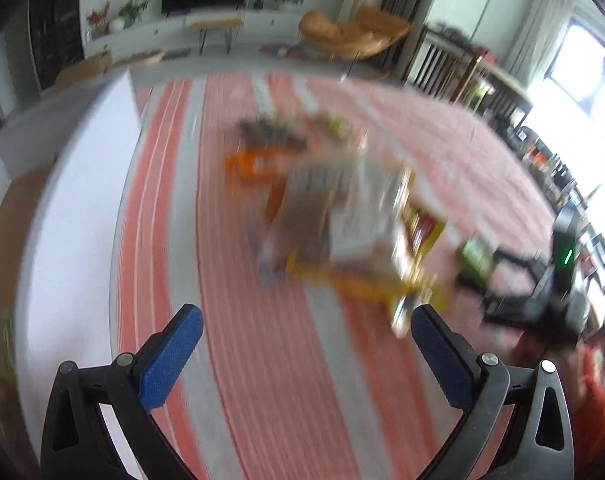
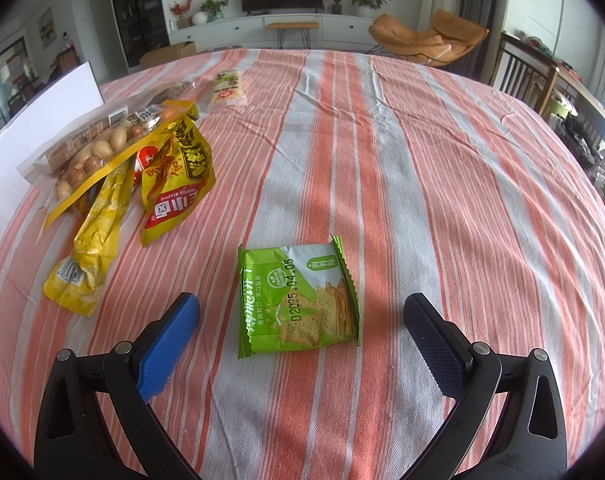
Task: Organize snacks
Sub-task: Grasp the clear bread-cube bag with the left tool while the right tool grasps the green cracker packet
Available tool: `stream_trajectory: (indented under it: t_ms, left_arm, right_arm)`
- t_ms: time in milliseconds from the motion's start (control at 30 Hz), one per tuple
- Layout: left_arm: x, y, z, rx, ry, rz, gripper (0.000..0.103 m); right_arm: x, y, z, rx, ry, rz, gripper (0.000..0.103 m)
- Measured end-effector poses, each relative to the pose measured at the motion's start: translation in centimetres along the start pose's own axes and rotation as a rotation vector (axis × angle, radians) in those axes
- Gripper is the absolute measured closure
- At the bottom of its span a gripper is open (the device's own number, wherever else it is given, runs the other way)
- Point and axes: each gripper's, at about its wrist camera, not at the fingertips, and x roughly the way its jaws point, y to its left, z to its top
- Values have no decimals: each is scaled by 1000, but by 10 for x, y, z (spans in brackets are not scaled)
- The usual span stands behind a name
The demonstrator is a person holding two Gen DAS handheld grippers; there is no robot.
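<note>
In the right wrist view a green cracker packet lies flat on the striped tablecloth, between the open fingers of my right gripper, which is empty. A pile of snack bags, yellow, red and clear with nuts, lies at the left. A pale green-white packet lies farther back. The left wrist view is motion-blurred: my left gripper is open and empty above the cloth, the blurred snack pile ahead. The right gripper with the green packet shows at its right.
A white board or box stands at the table's left edge, also in the left wrist view. Chairs stand along the right side. A TV unit and an orange lounge chair are far behind the table.
</note>
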Motion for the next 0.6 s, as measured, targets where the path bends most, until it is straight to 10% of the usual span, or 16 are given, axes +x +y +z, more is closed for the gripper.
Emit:
stream_trajectory:
  t_ms: [267, 300, 333, 367, 600]
  left_arm:
    - [118, 15, 81, -100, 209, -134, 8]
    - [119, 18, 78, -128, 189, -156, 11]
    - [111, 21, 76, -144, 137, -186, 41]
    - [106, 23, 73, -164, 134, -188, 49]
    - [38, 29, -11, -192, 115, -89, 57]
  right_arm:
    - [0, 0, 0, 0, 0, 0, 0]
    - [0, 0, 0, 0, 0, 1, 0]
    - [0, 0, 0, 0, 0, 1, 0]
    - [0, 0, 0, 1, -1, 1, 0]
    - [1, -2, -1, 4, -2, 6, 0]
